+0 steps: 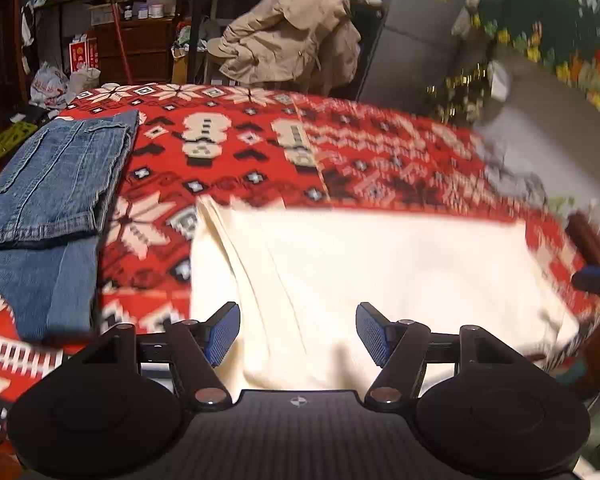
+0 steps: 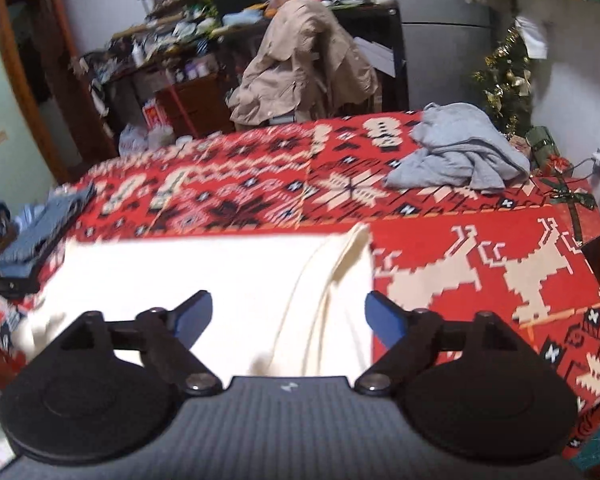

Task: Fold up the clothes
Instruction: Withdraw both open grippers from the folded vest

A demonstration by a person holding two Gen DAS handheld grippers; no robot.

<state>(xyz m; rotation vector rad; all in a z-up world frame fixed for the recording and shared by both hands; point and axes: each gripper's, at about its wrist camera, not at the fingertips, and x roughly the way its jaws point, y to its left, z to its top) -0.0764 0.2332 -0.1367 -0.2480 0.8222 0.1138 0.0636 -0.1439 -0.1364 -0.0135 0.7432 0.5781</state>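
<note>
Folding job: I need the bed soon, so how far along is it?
Done: jeans lie folded on the red blanket. In hand: nothing; the cream garment lies folded flat under the open left gripper and right gripper. Left: the crumpled grey garment.

Open red blanket [image 2: 480, 240] lies clear to the right of the cream cloth [image 2: 220, 280] and beyond its far edge. Folded jeans [image 1: 56, 184] block the left side of the bed; a crumpled grey garment [image 2: 460, 152] fills the far right corner. A tan coat [image 1: 292, 36] on a chair stands behind the bed
</note>
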